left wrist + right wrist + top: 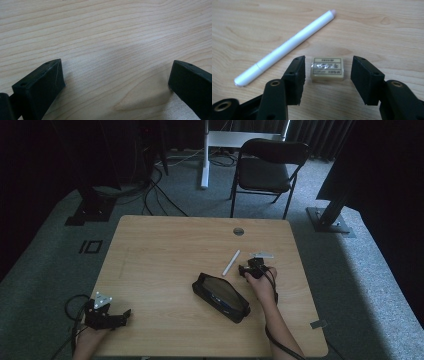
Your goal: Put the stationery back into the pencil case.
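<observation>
The right gripper (pixel 327 80) sits low over the table (pixel 165 245), jaws apart on either side of the eraser (pixel 327 68), not yet touching it; that straddle looks set for a pinch. The eraser lies flat just right of the white pen (pixel 287 46), on the right half of the table, beyond the open black case (pixel 221 297), likely where both go. The left gripper (pixel 115 82) rests at the near left edge, jaws wide apart and empty, probably parked out of the way
</observation>
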`<state>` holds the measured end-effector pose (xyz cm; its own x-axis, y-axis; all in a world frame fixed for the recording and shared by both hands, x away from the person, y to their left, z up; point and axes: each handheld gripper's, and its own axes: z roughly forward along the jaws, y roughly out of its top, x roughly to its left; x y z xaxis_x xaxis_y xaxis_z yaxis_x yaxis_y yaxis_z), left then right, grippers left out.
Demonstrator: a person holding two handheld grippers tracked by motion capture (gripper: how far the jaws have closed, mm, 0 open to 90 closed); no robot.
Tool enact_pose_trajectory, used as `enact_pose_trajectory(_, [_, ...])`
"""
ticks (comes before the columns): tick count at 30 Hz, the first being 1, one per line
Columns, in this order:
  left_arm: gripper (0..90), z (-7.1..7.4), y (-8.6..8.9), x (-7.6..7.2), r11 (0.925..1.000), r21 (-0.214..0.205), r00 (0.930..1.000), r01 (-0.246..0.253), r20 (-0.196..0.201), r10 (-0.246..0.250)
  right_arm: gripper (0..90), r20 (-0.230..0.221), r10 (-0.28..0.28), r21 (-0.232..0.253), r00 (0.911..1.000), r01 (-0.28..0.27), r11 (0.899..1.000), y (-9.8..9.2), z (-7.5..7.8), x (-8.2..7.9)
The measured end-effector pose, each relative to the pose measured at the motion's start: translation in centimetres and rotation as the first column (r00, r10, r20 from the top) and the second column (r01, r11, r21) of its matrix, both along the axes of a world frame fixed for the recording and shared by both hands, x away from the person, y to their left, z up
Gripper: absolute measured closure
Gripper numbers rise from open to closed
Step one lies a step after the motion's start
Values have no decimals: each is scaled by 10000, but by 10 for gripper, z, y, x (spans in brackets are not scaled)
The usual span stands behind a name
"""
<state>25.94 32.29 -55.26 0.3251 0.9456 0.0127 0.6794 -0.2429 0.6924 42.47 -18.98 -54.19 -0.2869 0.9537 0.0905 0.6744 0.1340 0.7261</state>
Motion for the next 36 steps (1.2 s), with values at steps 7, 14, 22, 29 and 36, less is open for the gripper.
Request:
enact_pose_trajectory(7, [3,0,0,0,10000,-1,10000,-1,0,1,491,60,48,-243,10000,-47,9997,3,-3,2])
enact_pose_trajectory(14, [3,0,0,0,10000,-2,10000,0,1,0,585,239,100,-747,9997,-82,9972,3,-3,1])
enact_pose_trajectory(22, [3,0,0,0,10000,0,10000,-1,0,1,588,-45,157,-577,9999,-159,9982,1,0,0])
enact_pose_trajectory(29, [3,0,0,0,10000,1,10000,0,0,0,588,-18,303,-471,9995,-303,9984,-5,6,-3])
enact_pose_trajectory(36, [2,0,0,0,10000,0,10000,1,1,-1,588,74,484,-473,9988,-480,9977,-8,15,-8])
